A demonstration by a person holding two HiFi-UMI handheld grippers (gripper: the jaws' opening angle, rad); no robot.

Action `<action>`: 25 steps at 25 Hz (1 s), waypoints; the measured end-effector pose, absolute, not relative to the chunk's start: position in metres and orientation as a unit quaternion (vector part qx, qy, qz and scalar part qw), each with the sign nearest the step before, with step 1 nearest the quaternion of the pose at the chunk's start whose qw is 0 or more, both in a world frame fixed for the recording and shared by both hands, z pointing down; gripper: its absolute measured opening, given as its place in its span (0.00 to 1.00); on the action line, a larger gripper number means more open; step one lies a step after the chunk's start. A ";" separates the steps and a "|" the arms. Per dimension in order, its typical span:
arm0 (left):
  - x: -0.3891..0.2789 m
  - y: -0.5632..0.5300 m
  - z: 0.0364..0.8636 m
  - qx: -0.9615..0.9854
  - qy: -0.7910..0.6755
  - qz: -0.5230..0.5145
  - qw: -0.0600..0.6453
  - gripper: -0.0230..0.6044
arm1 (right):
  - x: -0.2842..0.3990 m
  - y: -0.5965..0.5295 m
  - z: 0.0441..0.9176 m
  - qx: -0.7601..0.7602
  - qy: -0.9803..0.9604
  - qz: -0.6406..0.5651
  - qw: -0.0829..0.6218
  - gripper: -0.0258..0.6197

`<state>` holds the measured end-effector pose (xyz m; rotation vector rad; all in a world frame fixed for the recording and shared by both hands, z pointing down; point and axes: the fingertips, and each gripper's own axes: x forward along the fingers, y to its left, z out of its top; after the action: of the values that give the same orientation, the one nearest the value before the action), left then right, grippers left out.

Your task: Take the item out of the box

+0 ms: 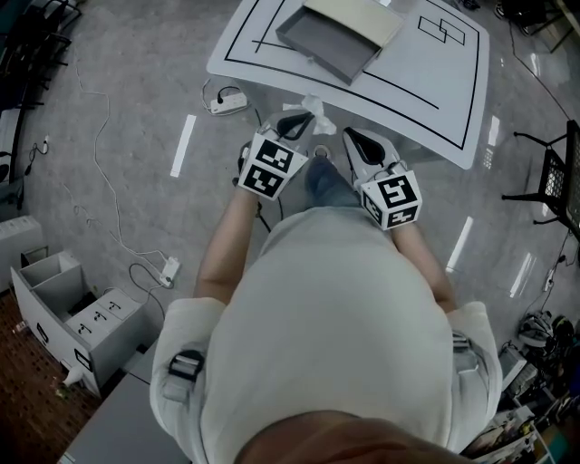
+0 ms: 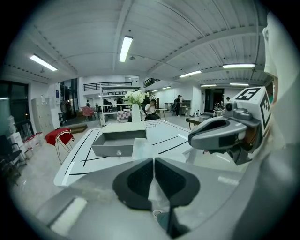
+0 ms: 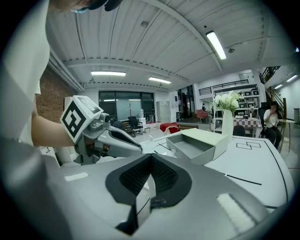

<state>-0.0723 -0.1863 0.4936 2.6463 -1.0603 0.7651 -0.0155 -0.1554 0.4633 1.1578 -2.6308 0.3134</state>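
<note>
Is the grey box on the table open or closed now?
Open. The box has its grey tray slid out of the pale sleeve; the tray looks empty.

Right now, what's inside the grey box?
The open part of the grey box shows only bare grey floor, no item. Its pale cover hides the rest, so that part cannot be checked. The left hand-held gripper pinches a thin translucent sheet outside it.
</note>
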 end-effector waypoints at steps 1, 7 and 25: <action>-0.074 -0.182 0.494 0.891 -0.364 0.254 0.098 0.06 | -0.016 -0.152 0.463 0.396 -0.904 0.107 0.124 0.03; -0.082 -0.163 0.482 0.881 -0.407 0.213 0.111 0.06 | -0.017 -0.134 0.461 0.388 -0.907 0.105 0.124 0.03; -0.106 -0.096 0.476 0.850 -0.488 0.131 0.149 0.06 | -0.027 -0.084 0.464 0.365 -0.918 0.108 0.114 0.03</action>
<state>-0.1060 -0.0958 0.4760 2.4431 -1.4042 0.3780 -0.0268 -0.0840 0.4641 1.0694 -2.6917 0.3166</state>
